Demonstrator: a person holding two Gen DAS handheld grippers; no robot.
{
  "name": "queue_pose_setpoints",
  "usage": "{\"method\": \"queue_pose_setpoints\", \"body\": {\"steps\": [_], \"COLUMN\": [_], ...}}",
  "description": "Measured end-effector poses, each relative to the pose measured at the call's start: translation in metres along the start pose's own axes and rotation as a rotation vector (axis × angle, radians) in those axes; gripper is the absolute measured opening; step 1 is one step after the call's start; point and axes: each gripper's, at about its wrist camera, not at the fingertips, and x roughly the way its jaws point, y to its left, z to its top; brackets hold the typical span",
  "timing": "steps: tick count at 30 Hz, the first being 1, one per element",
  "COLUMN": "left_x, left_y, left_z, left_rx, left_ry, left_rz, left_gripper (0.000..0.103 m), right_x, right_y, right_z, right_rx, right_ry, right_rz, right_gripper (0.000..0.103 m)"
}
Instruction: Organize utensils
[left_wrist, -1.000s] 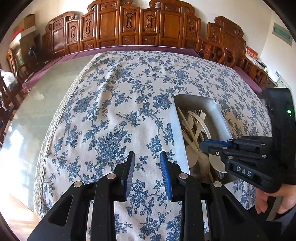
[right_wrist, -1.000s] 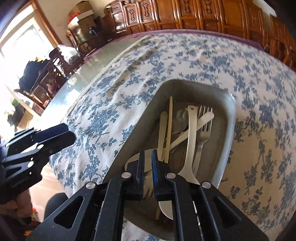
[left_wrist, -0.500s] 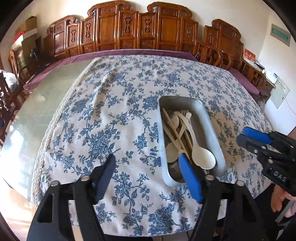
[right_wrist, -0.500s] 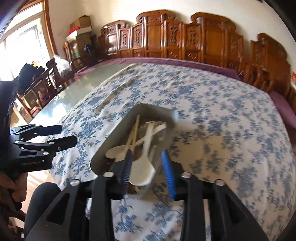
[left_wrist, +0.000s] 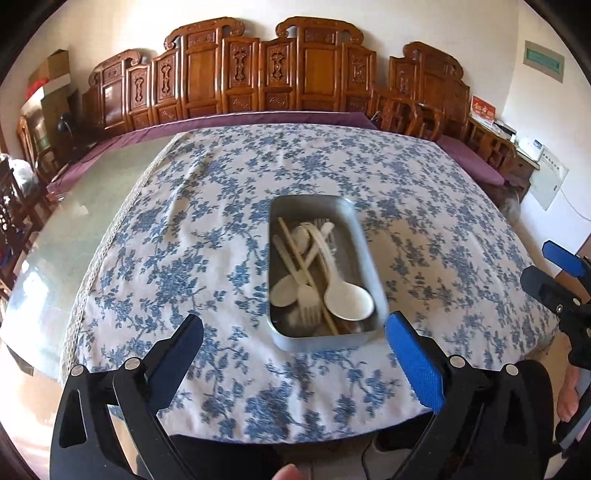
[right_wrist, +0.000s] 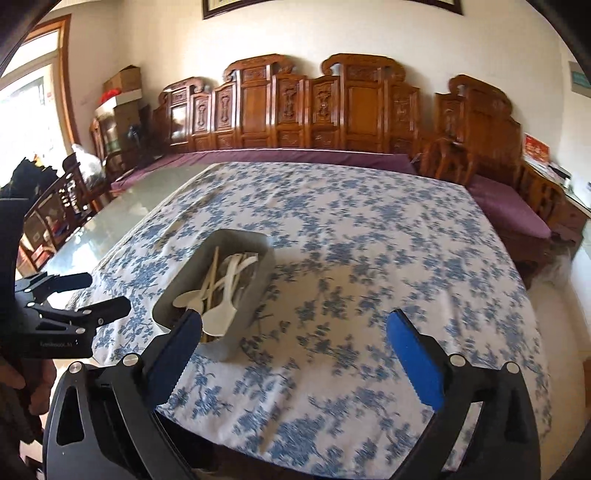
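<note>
Metal tray (left_wrist: 364, 254) near tablecloth's (left_wrist: 207, 236) front edge; left tool (left_wrist: 295, 343), right tool (right_wrist: 295, 332) just opened, empty.

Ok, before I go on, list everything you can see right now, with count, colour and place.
tray: one, grey metal, on the tablecloth near the table's front edge
utensils: several, cream spoons, a fork and chopsticks, piled in the tray; exact count unclear
tablecloth: one, white with blue flowers, covering most of the table
table: one, glossy green top, bare on the left
carved chairs: a row, brown wood, along the far wall
cardboard boxes: a few, brown, far left corner
left gripper: black with blue pads, open, empty
right gripper: black with blue pads, open, empty
</note>
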Motion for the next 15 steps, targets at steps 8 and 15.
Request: {"method": "queue_pose_setpoints", "body": {"steps": [8,15], "left_x": [-0.025,-0.051], "left_y": [-0.028,-0.043], "left_z": [0.002,0.004], "left_rx": [0.027,0.036], "left_ry": [-0.033,-0.077], "left_rz": [0.009,-0.014], "left_gripper": [0.095,0.095], "right_x": [-0.034,-0.057], "right_y": [-0.017,-0.020], "right_z": [-0.004,-0.001], "right_rx": [0.030,0.041], "right_ry": [-0.044,-0.082], "right_rz": [-0.040,-0.059], "right_gripper": [0.101,0.100]}}
